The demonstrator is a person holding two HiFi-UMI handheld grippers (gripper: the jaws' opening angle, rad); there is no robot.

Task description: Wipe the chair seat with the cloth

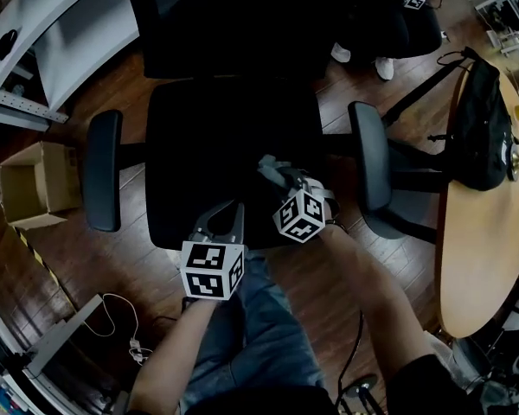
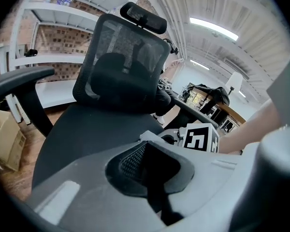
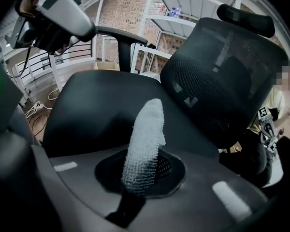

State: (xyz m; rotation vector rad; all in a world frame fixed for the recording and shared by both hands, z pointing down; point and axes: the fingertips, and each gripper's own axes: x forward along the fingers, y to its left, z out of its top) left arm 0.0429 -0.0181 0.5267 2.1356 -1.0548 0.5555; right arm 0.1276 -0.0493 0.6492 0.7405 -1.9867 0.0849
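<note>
We've got the right hand-held gripper [image 3: 141, 178] clamped on a white mesh cloth [image 3: 145, 139]. The cloth sticks out past the jaws, over the front right of the black office chair seat [image 1: 225, 145]. Left hand-held gripper [image 2: 145, 153]: jaws pressed together, nothing between, at the seat's front edge. Open cardboard box [image 1: 30, 184] on the wooden floor [image 1: 112, 85], contents unclear to us. Black backpack [image 1: 480, 124] lies on the round wooden tabletop [image 1: 484, 258].

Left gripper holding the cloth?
No, the left gripper is shut on nothing; the cloth is pinched in the right gripper.
</note>
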